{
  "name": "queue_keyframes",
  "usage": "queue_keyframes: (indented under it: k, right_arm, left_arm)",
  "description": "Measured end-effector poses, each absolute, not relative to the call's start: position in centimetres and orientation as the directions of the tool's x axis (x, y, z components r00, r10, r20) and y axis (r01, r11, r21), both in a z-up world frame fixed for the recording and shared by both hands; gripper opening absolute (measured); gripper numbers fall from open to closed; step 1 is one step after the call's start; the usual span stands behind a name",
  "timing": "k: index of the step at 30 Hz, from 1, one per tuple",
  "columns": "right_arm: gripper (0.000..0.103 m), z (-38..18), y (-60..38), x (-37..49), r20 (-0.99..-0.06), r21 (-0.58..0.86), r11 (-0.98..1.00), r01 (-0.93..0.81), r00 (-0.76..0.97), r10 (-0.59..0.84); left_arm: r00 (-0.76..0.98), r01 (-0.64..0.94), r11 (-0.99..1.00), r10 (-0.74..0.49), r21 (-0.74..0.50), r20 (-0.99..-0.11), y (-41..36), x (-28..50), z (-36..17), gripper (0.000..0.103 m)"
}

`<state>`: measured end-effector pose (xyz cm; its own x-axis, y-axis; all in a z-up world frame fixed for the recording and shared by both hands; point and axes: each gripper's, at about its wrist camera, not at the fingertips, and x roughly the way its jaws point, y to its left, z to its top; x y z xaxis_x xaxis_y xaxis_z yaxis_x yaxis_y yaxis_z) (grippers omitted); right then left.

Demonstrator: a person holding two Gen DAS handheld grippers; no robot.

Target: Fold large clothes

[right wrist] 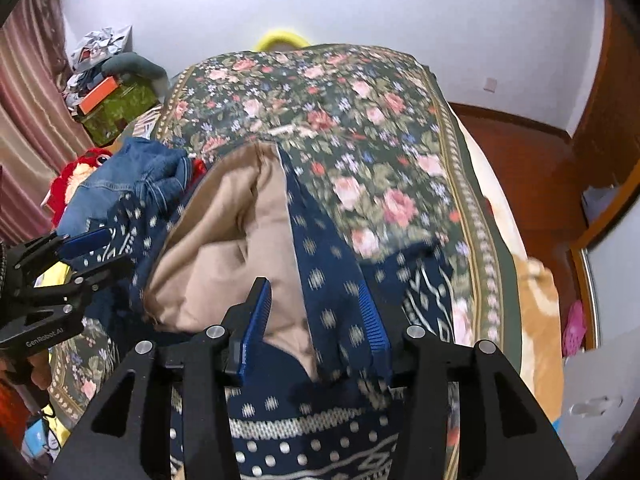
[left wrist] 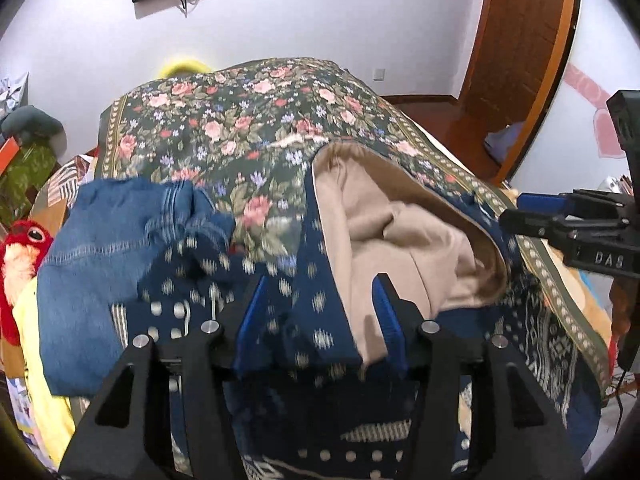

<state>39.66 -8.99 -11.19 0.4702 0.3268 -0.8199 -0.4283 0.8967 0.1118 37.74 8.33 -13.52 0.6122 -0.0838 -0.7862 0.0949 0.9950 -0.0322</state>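
A navy patterned garment (left wrist: 320, 240) with a beige lining (left wrist: 400, 232) lies rumpled on the bed, lining turned up. My left gripper (left wrist: 320, 320) stands open over its near part; loose navy cloth lies between the blue pads (left wrist: 252, 320), which do not pinch it. In the right wrist view the same garment (right wrist: 320, 280) and lining (right wrist: 224, 240) sit under my right gripper (right wrist: 316, 316), also open with a navy strip between its pads (right wrist: 374, 320). Each gripper shows in the other's view: the right gripper (left wrist: 520, 212) at the garment's right edge, the left gripper (right wrist: 92, 252) at its left edge.
A floral bedspread (left wrist: 240, 120) covers the bed beyond the garment. Blue jeans (left wrist: 100, 240) and a red plush toy (left wrist: 20, 248) lie at the left. A wooden door (left wrist: 520, 40) and red-brown floor (right wrist: 532, 168) are to the right; cluttered boxes (right wrist: 116, 104) stand far left.
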Motion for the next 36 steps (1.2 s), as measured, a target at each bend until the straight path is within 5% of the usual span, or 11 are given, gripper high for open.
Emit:
queue_keyframes:
  k: [16, 19, 22, 24, 26, 36]
  right_arm:
    - [0.042, -16.6, -5.4, 46.4, -0.863, 0.163, 0.879, -0.448, 0.368, 0.347]
    - [0.041, -17.1, -5.3, 46.5, -0.860, 0.145, 0.872, -0.467, 0.377, 0.345]
    - [0.021, -17.3, -5.0, 46.2, -0.854, 0.115, 0.861, -0.495, 0.393, 0.340]
    - [0.018, -17.3, -4.9, 46.1, -0.853, 0.114, 0.857, -0.503, 0.393, 0.344]
    - [0.011, -17.1, -5.1, 45.7, -0.846, 0.104, 0.856, -0.507, 0.408, 0.345]
    - [0.008, -13.6, -6.4, 42.1, -0.803, 0.114, 0.833, -0.541, 0.444, 0.398]
  left_arm:
    - [0.556, 0.068, 0.987, -0.160, -0.147, -0.816, 9.0, 46.3, -17.7, 0.053]
    - [0.544, 0.078, 0.986, -0.164, -0.146, -0.823, 8.8, 47.0, -18.6, 0.044]
    - [0.537, 0.090, 0.988, -0.152, -0.123, -0.830, 8.6, 47.3, -19.4, 0.026]
    - [0.534, 0.098, 0.987, -0.159, -0.126, -0.830, 8.6, 47.3, -19.6, 0.010]
    - [0.546, 0.101, 0.986, -0.167, -0.134, -0.821, 8.7, 46.9, -19.4, 0.008]
    - [0.600, 0.187, 0.969, -0.243, -0.162, -0.762, 8.2, 42.5, -14.7, 0.007]
